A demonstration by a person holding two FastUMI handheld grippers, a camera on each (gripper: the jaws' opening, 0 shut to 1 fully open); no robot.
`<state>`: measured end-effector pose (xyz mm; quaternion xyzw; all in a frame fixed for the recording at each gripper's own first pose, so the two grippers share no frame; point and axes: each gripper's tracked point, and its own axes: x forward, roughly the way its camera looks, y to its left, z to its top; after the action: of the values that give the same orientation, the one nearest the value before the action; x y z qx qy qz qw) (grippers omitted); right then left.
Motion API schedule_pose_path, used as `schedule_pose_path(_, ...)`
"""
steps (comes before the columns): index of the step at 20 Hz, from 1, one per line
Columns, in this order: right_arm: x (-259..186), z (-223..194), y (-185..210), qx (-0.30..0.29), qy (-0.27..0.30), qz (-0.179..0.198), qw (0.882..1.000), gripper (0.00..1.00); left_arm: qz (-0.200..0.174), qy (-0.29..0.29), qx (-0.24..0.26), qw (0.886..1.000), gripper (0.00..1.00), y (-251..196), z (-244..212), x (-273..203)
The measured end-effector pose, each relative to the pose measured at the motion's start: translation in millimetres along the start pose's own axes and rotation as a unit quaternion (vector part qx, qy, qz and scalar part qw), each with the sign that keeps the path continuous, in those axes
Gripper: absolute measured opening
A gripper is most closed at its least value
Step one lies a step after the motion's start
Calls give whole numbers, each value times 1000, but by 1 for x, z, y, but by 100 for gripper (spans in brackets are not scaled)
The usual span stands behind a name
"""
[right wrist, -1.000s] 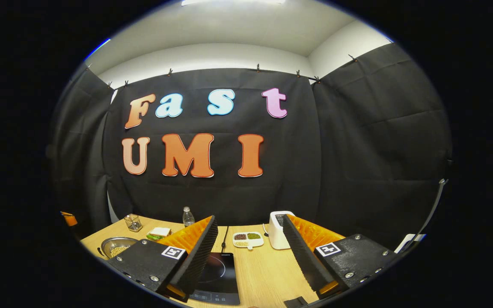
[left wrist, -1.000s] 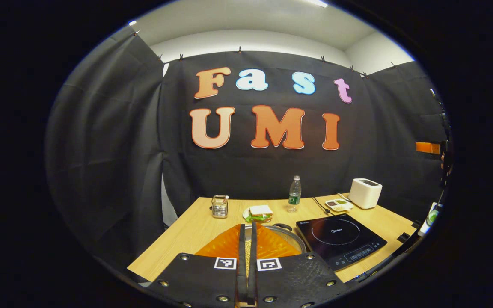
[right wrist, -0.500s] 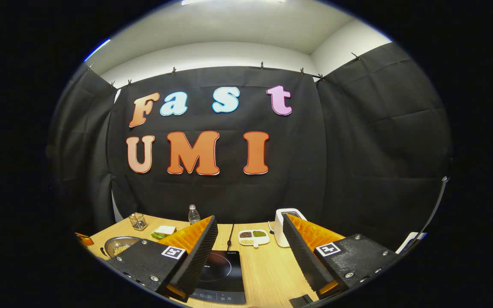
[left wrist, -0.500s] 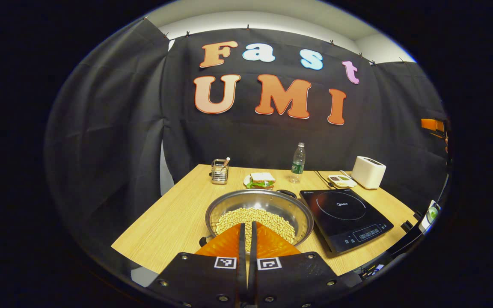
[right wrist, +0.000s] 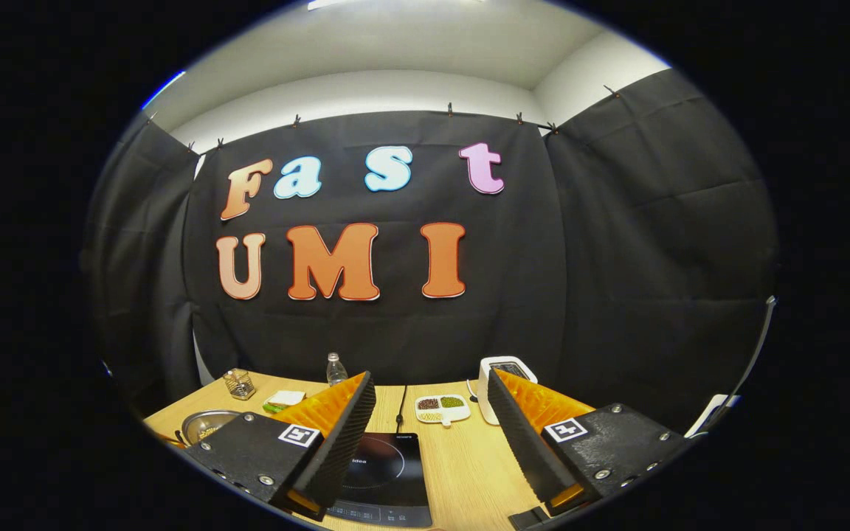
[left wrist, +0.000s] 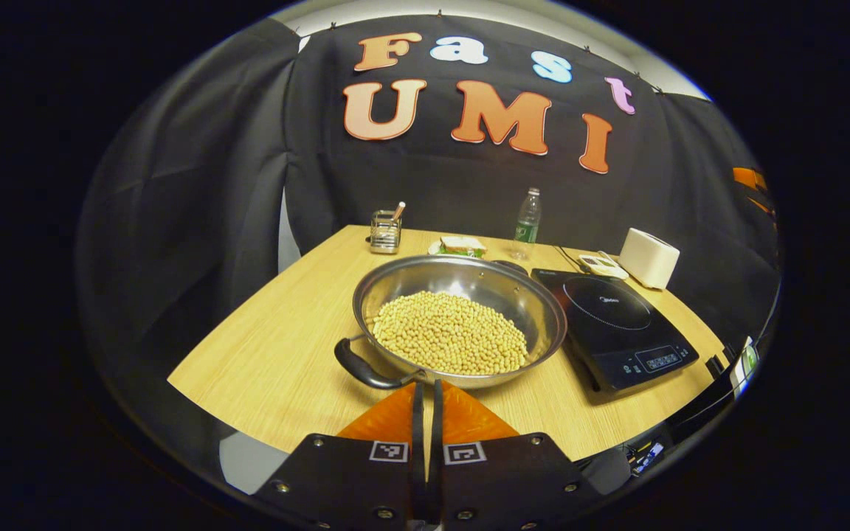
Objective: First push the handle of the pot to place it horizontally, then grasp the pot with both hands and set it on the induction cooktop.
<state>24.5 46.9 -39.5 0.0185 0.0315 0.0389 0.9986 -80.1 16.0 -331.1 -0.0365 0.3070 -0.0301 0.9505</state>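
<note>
A light wooden table carried everything, and on it, in the left gripper view, the steel pot heaped with pale beans sat just left of the black induction cooktop, close beside it but not on it. The pot's near black handle pointed toward the table's front edge, and its far handle lay at the back rim. The left gripper hung just before the pot's near rim, its fingers pressed together with nothing between them. In the right gripper view the right gripper was spread wide above the cooktop, holding nothing, with the pot well off to the left. Along the back of the table stood a white toaster, a water bottle, a wire holder, a sandwich and a small divided dish.
</note>
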Motion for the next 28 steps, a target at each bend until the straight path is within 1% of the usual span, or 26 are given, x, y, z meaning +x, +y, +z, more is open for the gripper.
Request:
schedule_pose_path(2,4,-3,1,0,2,0,1000,95,2,10,-1,1000,4,3,-9,5)
schedule_pose_path(5,9,-10,1,0,8,1,1000,95,7,25,-6,1000,2,7,-21,15)
schedule_pose_path(9,17,-19,2,1,18,1,1000,95,29,47,-14,998,2,24,-32,29)
schedule_pose_path(13,24,-25,0,1,25,-4,1000,95,44,43,-14,998,3,36,-27,38)
schedule_pose_path(15,26,-26,0,0,26,-6,1000,95,50,31,-15,998,2,42,-18,41)
schedule_pose_path(16,27,-27,1,-1,26,-7,1000,100,50,35,-18,998,3,43,-18,42)
schedule_pose_path(17,29,-27,1,-3,25,-10,1000,95,50,37,-17,998,3,44,-22,44)
schedule_pose_path(18,31,-27,0,-6,23,-14,1000,100,52,36,-17,998,3,47,-21,45)
schedule_pose_path(19,31,-27,0,-10,22,-17,1000,100,50,36,-22,998,3,49,-19,46)
schedule_pose_path(20,32,-26,2,-11,21,-17,1000,100,50,35,-26,998,5,51,-18,47)
schedule_pose_path(22,32,-27,8,-14,22,-14,1000,100,58,34,-25,997,5,61,-16,48)
schedule_pose_path(23,32,-26,9,-16,21,-14,1000,95,61,33,-24,997,3,65,-15,50)
schedule_pose_path(25,34,-25,12,-18,21,-15,1000,95,62,31,-27,997,5,71,-14,54)
schedule_pose_path(26,35,-25,15,-18,21,-14,1000,100,63,31,-27,997,3,73,-12,56)
schedule_pose_path(28,37,-26,21,-18,21,-13,1000,100,65,29,-25,997,3,80,-10,59)
